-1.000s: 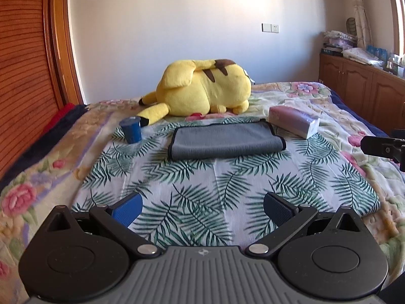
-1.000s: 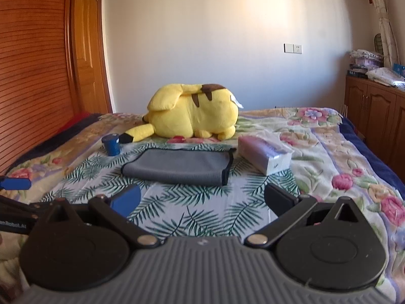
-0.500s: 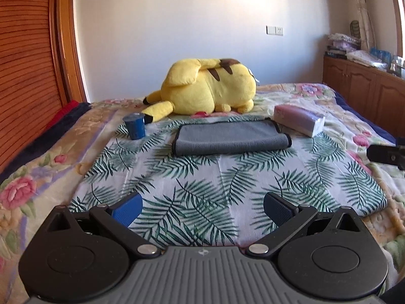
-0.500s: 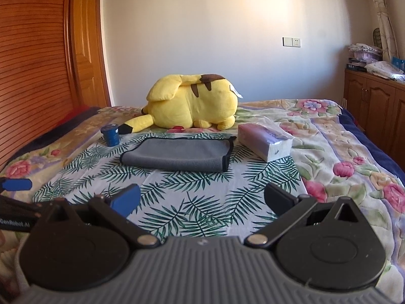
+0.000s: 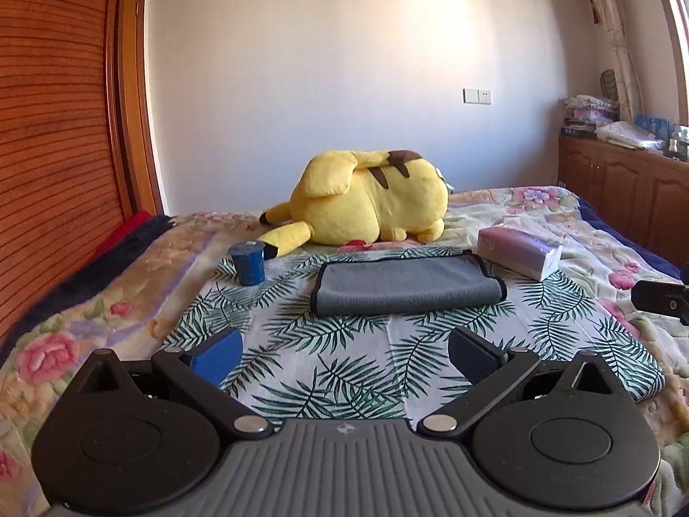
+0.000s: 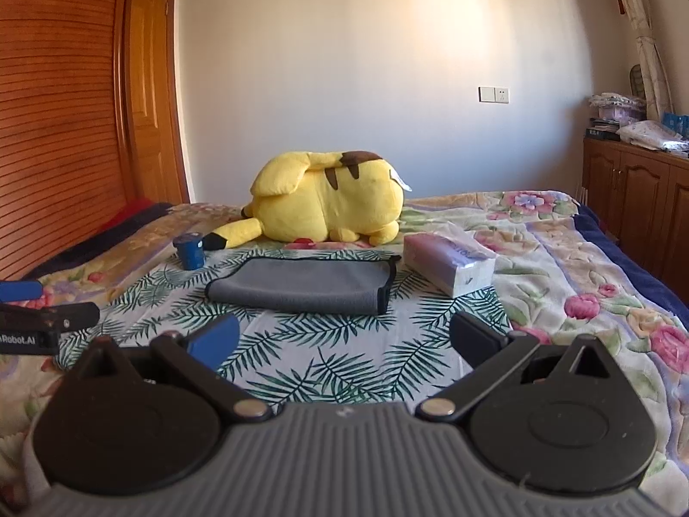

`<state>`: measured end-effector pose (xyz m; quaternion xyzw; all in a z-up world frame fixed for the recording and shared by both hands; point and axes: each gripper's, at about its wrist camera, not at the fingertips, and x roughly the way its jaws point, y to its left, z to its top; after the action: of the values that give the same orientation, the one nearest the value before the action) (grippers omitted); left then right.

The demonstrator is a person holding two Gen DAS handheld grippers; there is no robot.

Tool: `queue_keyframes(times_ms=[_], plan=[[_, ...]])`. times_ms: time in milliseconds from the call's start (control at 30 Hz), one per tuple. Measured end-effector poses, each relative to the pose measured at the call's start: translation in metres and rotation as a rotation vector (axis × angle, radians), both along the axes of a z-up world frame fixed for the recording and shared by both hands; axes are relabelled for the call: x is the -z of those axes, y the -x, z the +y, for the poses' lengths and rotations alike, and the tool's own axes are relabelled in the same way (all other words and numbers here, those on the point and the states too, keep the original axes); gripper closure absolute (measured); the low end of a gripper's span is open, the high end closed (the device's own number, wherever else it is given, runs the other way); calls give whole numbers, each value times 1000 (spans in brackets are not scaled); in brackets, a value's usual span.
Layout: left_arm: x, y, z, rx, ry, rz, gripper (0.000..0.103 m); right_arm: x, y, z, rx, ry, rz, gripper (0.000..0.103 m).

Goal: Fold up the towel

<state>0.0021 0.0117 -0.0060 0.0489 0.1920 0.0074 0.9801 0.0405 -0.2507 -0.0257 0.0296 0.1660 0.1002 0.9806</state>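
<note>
A grey towel [image 5: 405, 284] lies folded on the palm-leaf sheet [image 5: 344, 366] in the middle of the bed [image 5: 86, 301], ahead of both grippers. The left gripper [image 5: 344, 355] and right gripper [image 6: 344, 338] hold their fingers spread wide, gripping nothing. A blue cup [image 5: 247, 262] stands left of the towel, its contents hidden; a tissue pack [image 5: 519, 252] lies right, a yellow plush toy [image 5: 366, 198] behind.

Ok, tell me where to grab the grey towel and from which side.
Probably best: pinch the grey towel at its dark-trimmed right end, where the layers' edges stack, with the right gripper coming in low from the near right. The rounded near edge is a fold.
</note>
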Motion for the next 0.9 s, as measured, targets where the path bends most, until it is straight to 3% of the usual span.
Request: queue_keyframes(times_ms=[900], plan=[[-9,8,-3,14,-14,-69,0,-6,9,-7,47,-7,-104,0]])
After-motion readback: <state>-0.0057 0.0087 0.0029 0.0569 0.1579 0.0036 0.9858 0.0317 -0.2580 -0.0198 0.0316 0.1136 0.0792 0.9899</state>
